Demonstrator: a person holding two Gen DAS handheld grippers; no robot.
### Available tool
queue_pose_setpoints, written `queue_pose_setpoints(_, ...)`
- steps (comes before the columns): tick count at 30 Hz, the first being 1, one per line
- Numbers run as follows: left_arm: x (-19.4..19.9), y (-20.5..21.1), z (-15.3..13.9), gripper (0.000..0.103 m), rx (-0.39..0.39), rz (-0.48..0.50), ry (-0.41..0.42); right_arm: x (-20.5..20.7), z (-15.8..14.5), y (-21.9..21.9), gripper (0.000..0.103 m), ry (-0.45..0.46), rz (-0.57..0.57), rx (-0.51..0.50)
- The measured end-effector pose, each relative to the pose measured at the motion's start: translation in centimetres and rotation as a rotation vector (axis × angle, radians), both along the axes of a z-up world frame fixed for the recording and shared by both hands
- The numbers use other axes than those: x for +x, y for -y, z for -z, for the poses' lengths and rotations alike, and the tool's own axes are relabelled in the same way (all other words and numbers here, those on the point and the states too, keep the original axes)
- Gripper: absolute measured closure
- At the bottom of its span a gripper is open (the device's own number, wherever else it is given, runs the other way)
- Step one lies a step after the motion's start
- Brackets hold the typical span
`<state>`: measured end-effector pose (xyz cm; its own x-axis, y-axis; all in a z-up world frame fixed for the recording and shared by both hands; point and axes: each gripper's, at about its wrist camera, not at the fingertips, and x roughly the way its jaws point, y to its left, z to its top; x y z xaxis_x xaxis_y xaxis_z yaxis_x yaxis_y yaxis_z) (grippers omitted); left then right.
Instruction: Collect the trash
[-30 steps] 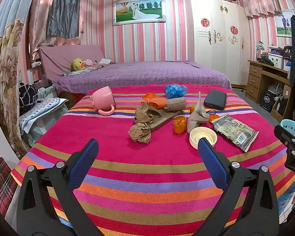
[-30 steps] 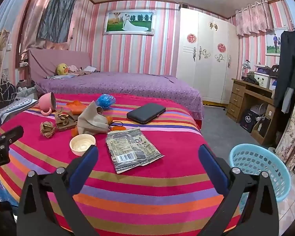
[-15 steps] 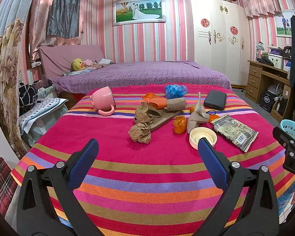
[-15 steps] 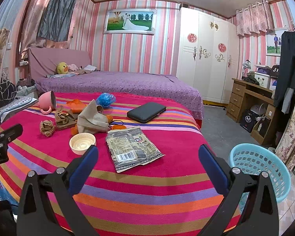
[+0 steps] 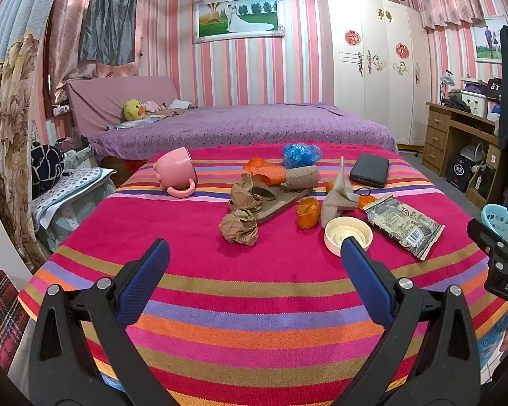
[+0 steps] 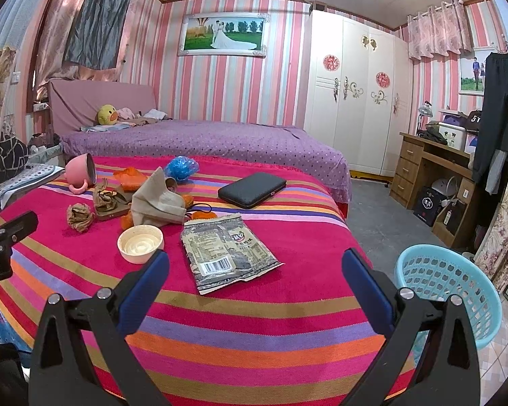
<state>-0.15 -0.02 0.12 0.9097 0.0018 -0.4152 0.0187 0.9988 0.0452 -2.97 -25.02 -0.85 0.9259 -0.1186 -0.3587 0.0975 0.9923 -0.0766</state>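
Trash lies on the striped cloth [image 5: 254, 291]: a crumpled brown paper ball [image 5: 238, 227], a white lid [image 5: 348, 237], a grey snack wrapper [image 5: 404, 225], orange plastic [image 5: 308, 216], a cardboard tube [image 5: 301, 176] and a blue plastic wad [image 5: 301, 154]. My left gripper [image 5: 254, 270] hangs open above the near cloth, short of the paper ball. My right gripper [image 6: 254, 274] is open too, just short of the snack wrapper [image 6: 225, 252], with the white lid [image 6: 140, 242] to its left. A light blue basket [image 6: 450, 287] stands on the floor at the right.
A pink mug [image 5: 176, 171] lies tipped at the back left, a black case [image 5: 369, 170] at the back right. A purple bed [image 5: 247, 125] stands behind. A wooden desk [image 6: 433, 165] and white wardrobe [image 6: 355, 101] line the right side.
Both views have shifted very slightly; the right gripper has edged a little closer to the cloth. Nothing was taken hold of.
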Motion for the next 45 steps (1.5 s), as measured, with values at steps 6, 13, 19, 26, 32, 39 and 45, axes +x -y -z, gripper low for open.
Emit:
queue_pose_setpoints(6, 0.0, 0.0, 0.0, 0.005, 0.000, 0.000, 0.000, 0.0, 0.0, 0.0, 0.004, 0.000, 0.000, 0.000)
queue_pose_setpoints(13, 0.0, 0.0, 0.0, 0.005, -0.001, -0.001, 0.000, 0.1, 0.1, 0.1, 0.004, -0.001, 0.000, -0.002)
queue_pose_setpoints(19, 0.0, 0.0, 0.0, 0.005, 0.000, 0.000, 0.000, 0.1, 0.1, 0.1, 0.004, -0.003, -0.001, 0.000)
queue_pose_setpoints(26, 0.0, 0.0, 0.0, 0.005, 0.000, 0.000, -0.001, 0.2, 0.3, 0.2, 0.004, -0.006, 0.003, 0.011)
queue_pose_setpoints(32, 0.0, 0.0, 0.0, 0.005, 0.000, 0.000, -0.002, 0.2, 0.4, 0.3, 0.004, -0.007, 0.004, 0.008)
queue_pose_setpoints(39, 0.1, 1.0, 0.5, 0.005, 0.001, 0.004, -0.007, 0.3, 0.5, 0.6, 0.004, -0.010, 0.003, 0.020)
queue_pose_setpoints(45, 0.3, 0.5, 0.9, 0.005, 0.001, 0.003, -0.013, 0.3, 0.5, 0.8, 0.004, -0.009, 0.008, 0.017)
